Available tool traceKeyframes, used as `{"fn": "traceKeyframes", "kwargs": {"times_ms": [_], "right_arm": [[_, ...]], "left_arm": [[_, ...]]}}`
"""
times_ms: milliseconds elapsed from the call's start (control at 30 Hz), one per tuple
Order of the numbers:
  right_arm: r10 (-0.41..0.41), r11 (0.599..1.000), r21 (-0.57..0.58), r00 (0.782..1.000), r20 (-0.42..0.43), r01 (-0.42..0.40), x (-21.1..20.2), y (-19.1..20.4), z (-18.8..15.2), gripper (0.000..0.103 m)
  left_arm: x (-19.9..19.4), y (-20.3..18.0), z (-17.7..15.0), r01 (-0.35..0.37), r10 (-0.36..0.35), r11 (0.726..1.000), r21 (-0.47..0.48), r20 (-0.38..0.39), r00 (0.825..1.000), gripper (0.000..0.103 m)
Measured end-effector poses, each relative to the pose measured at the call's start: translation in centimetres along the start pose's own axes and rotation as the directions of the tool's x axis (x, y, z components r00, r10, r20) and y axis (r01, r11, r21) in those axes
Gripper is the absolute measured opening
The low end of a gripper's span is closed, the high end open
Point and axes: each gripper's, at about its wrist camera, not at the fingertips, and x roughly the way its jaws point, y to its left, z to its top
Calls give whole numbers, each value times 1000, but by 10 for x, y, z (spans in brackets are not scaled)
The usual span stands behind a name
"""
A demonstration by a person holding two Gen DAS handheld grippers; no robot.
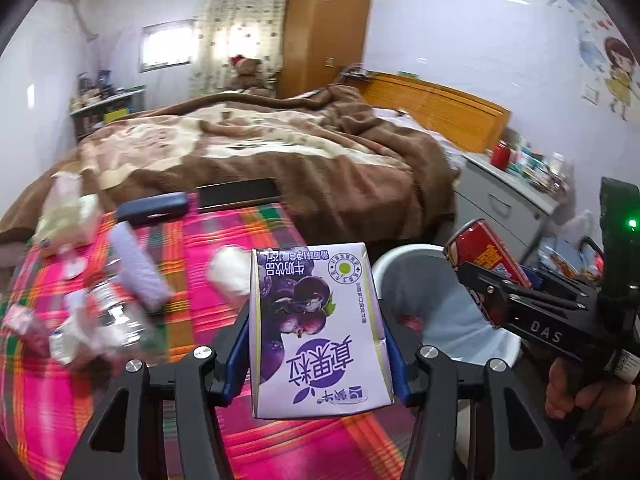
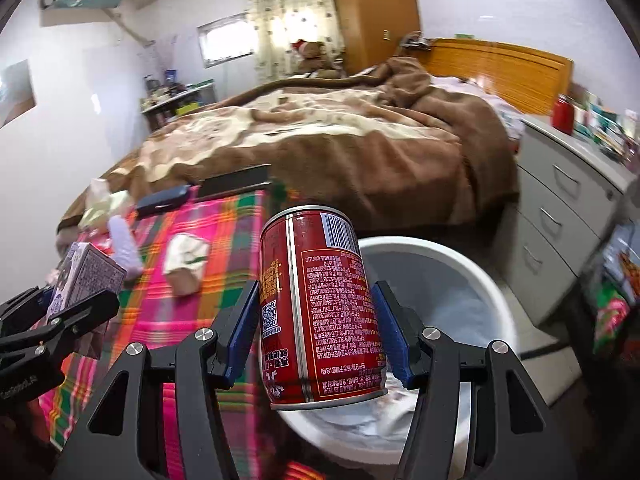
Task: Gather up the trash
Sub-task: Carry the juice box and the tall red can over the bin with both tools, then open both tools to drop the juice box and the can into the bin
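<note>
Low centre of the left view, the left hand-held gripper (image 1: 320,344) clamps a purple milk carton (image 1: 316,328). In the right view the right hand-held gripper (image 2: 316,320) grips a red can (image 2: 320,304) above the white bin (image 2: 496,304), probably for dropping. Farther left, the bench (image 1: 224,240) scraps are blurred; the bin's contents are hard to make out.

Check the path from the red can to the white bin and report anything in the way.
Nothing visible blocks it. The right gripper holds the can over the near edge of the bin, whose mouth is open. The left gripper, with its carton, is off to the side over the cloth.
</note>
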Motion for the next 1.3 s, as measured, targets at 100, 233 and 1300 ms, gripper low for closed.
{"fn": "traceKeyframes", "kwargs": {"times_ms": [100,233,1300], "right_arm": [[-34,999,25,999,-15,34,3,-16,-4,58],[-65,996,51,996,-64,69,13,-35,-12,58],[-114,987,97,984,-134,128,29,-67,-16,59]], "left_arm": [[14,-19,0,50,-49,999,13,-29,998,56],[39,-45,-1,96,-93,994,45,-75,993,56],[92,-74,-2,144,-137,989,36,-146,980,70]]}}
